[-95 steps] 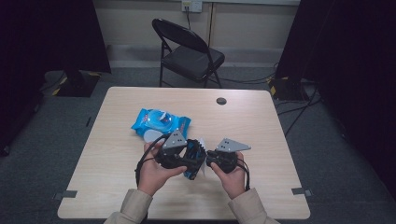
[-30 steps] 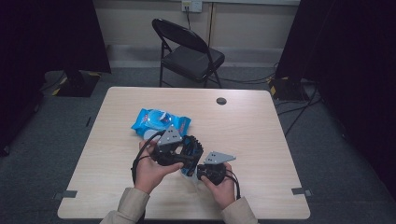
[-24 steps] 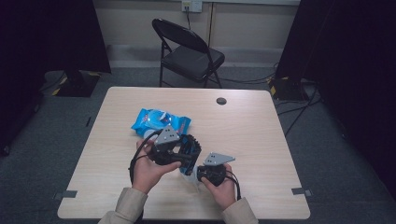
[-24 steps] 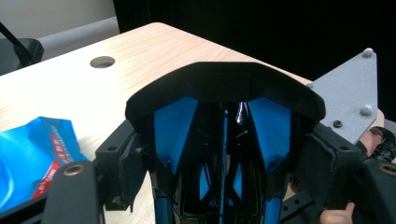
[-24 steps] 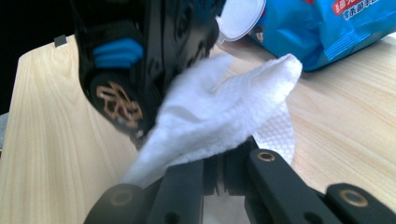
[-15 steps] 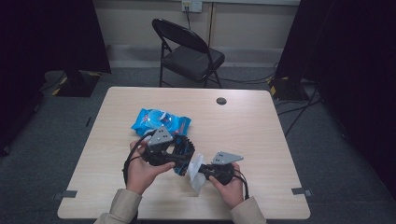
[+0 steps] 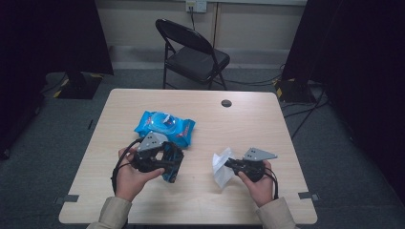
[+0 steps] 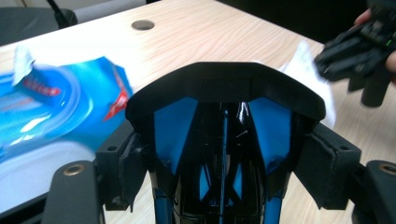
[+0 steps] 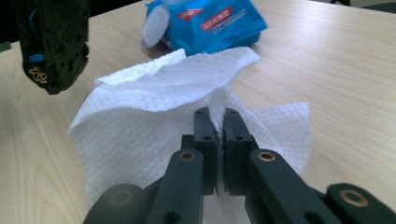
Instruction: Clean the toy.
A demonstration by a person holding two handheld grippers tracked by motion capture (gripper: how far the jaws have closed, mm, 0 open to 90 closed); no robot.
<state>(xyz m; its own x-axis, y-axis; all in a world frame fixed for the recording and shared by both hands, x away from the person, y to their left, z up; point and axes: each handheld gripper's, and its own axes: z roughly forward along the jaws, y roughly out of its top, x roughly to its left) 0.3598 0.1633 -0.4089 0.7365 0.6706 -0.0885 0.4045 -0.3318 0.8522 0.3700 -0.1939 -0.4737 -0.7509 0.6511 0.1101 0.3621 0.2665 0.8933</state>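
The right gripper (image 9: 217, 122) has its jaws pinched together on a fold of a white wipe (image 9: 154, 116), which drapes ahead of it so a loose face is free for cleaning. The left gripper (image 8: 224, 154) is clamped on a black and blue object (image 8: 223, 121), gripped across its sides and held up off the worktop (image 7: 248, 124), probably so the wipe can reach it. The blue wipes pack (image 7: 165, 128) lies just beyond the left gripper, flap open

A white, crumpled wipe (image 9: 154, 116) hangs above the table, pinched at one fold. A black-and-blue gadget (image 8: 224, 140) is held upright.
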